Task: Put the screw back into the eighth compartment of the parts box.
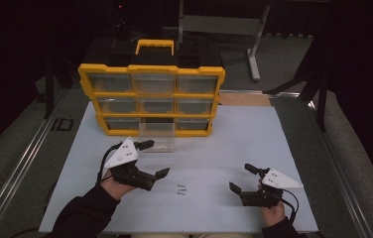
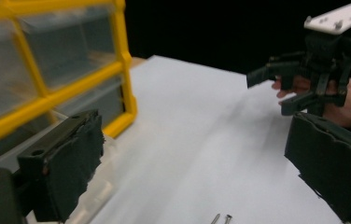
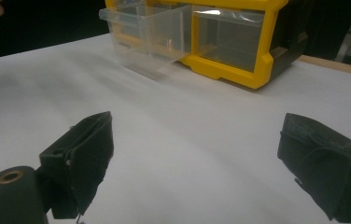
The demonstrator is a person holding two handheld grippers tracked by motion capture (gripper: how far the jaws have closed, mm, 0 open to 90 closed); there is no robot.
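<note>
A yellow plastic organiser with clear drawers (image 1: 152,98) stands in the upper middle of the high view, at the far edge of the white tabletop (image 1: 234,144). Its bottom middle drawer, a clear plastic tray (image 1: 156,135), is pulled out toward the lower part of the frame and rests on the tabletop; in the right gripper view the same tray (image 3: 148,32) juts from the yellow frame at the upper centre.

The left gripper (image 1: 156,158), black with a grey three-cornered plate, sits at centre left of the high view, just beside the pulled-out drawer. Its jaws are spread wide with nothing between them; the upper jaw lies close to the drawer's front, though contact cannot be judged.

A few small dark metal screws (image 1: 180,189) lie in the lower centre of the high view, between the two grippers and apart from both. Two of their tips show at the bottom edge of the left gripper view (image 2: 221,218).

The right gripper (image 1: 242,177) rests at lower right of the high view, jaws spread and empty above bare tabletop.
</note>
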